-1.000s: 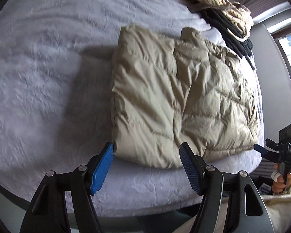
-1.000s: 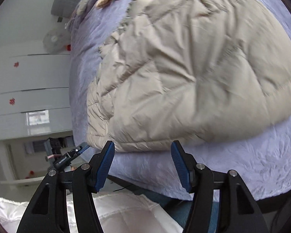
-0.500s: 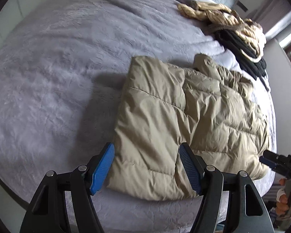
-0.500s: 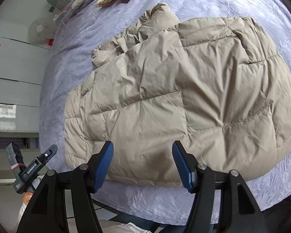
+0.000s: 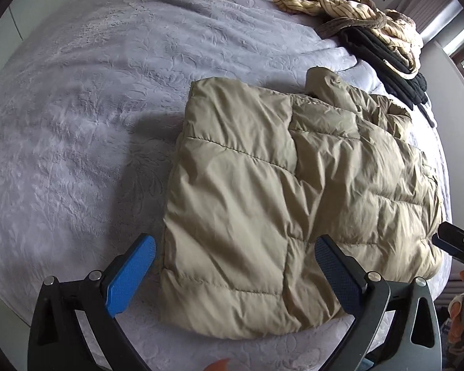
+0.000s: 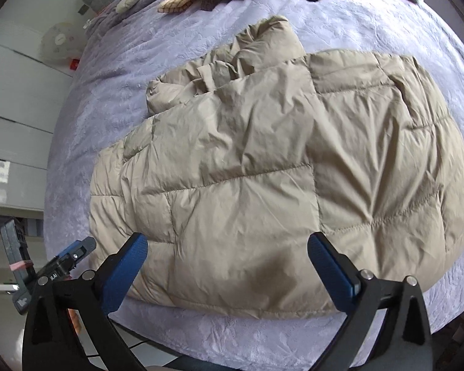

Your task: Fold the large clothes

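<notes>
Over the last second both grippers have come in from the edge of the bed (image 5: 77, 108) and now hang over the near hem of the beige puffer jacket (image 5: 294, 191); a moment ago they were hovering off the mattress with only the hem ahead of them. The jacket itself has not shifted. It lies partly folded on the grey bedspread, one side laid over the middle, its collar bunched at the far end. To my eye that means the next fold is being lined up, probably lifting the hem toward the collar, though nothing has been taken hold of yet.

The left gripper (image 5: 235, 275) stands wide, its blue pads astride the jacket's near left corner; they grip nothing, and I cannot tell whether they brush the cloth. The right gripper (image 6: 227, 273) is equally wide, over the hem further right, and also empty.

A heap of striped and black clothes (image 5: 371, 27) waits near the far side of the bed, well apart from the jacket.
</notes>
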A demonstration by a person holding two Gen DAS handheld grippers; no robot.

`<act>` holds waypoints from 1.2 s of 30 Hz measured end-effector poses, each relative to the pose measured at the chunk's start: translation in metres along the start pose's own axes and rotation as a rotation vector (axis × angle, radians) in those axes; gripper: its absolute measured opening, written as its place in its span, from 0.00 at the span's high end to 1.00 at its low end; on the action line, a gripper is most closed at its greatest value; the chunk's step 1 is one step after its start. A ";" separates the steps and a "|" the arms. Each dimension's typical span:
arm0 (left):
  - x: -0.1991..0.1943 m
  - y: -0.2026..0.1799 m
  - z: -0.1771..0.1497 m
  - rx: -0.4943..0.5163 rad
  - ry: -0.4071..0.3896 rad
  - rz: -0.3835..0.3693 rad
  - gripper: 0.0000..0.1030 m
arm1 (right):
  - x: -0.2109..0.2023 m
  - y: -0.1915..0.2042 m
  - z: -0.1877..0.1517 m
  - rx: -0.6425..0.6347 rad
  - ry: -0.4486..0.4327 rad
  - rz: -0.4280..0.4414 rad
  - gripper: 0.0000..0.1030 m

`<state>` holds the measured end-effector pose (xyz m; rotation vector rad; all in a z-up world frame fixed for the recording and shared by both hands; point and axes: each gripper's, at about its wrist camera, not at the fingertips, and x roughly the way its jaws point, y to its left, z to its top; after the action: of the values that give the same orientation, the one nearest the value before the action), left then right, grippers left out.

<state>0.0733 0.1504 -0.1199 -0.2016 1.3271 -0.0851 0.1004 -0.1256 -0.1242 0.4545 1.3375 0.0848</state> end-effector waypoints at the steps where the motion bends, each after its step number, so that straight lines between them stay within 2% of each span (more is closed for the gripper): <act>1: 0.002 0.001 0.001 0.001 0.003 0.006 0.00 | 0.002 0.003 0.000 -0.021 0.006 -0.019 0.00; 4: 0.007 0.006 0.005 0.000 0.009 0.029 0.00 | 0.008 0.008 0.002 -0.051 0.039 -0.070 0.00; 9: 0.020 0.019 0.013 0.004 0.034 0.030 0.00 | 0.011 0.004 0.007 -0.010 0.048 -0.050 0.00; 12: 0.030 0.032 0.022 0.006 0.069 -0.058 0.00 | 0.011 0.005 0.009 -0.010 0.033 -0.060 0.00; 15: 0.036 0.050 0.036 -0.017 0.068 -0.146 0.00 | 0.012 0.006 0.012 -0.008 0.016 -0.061 0.02; 16: 0.041 0.057 0.041 -0.029 0.078 -0.192 0.00 | 0.012 0.007 0.013 -0.009 0.008 -0.056 0.09; 17: 0.048 0.064 0.045 -0.043 0.097 -0.245 0.00 | 0.014 0.007 0.015 -0.009 0.004 -0.055 0.26; 18: 0.054 0.068 0.048 -0.054 0.115 -0.287 0.00 | 0.016 0.007 0.016 -0.007 0.003 -0.062 0.39; 19: 0.063 0.074 0.051 -0.067 0.135 -0.329 0.00 | 0.019 0.007 0.017 -0.002 0.003 -0.071 0.69; 20: 0.070 0.076 0.051 -0.070 0.152 -0.357 0.00 | 0.022 0.006 0.019 0.005 0.003 -0.068 0.82; 25: 0.110 0.070 0.049 -0.037 0.263 -0.498 0.00 | 0.034 0.002 0.034 0.000 -0.071 -0.035 0.83; 29: 0.133 0.055 0.048 0.034 0.309 -0.531 0.00 | 0.056 0.000 0.050 -0.026 -0.085 -0.061 0.83; 32: 0.141 0.053 0.052 0.036 0.331 -0.566 0.00 | 0.076 -0.003 0.057 -0.006 -0.071 -0.077 0.83; 33: 0.141 0.053 0.053 0.031 0.335 -0.578 0.11 | 0.081 -0.004 0.059 0.001 -0.068 -0.081 0.84; 34: 0.141 0.052 0.054 0.029 0.339 -0.612 0.44 | 0.086 -0.006 0.060 0.012 -0.065 -0.083 0.85; 35: 0.142 0.050 0.053 0.008 0.359 -0.673 0.57 | 0.090 -0.008 0.062 0.022 -0.061 -0.083 0.85; 36: 0.142 0.049 0.053 -0.026 0.371 -0.712 0.64 | 0.093 -0.010 0.063 0.038 -0.056 -0.082 0.85</act>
<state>0.1558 0.1784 -0.2526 -0.7013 1.5689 -0.7350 0.1812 -0.1225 -0.2030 0.4303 1.3024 -0.0209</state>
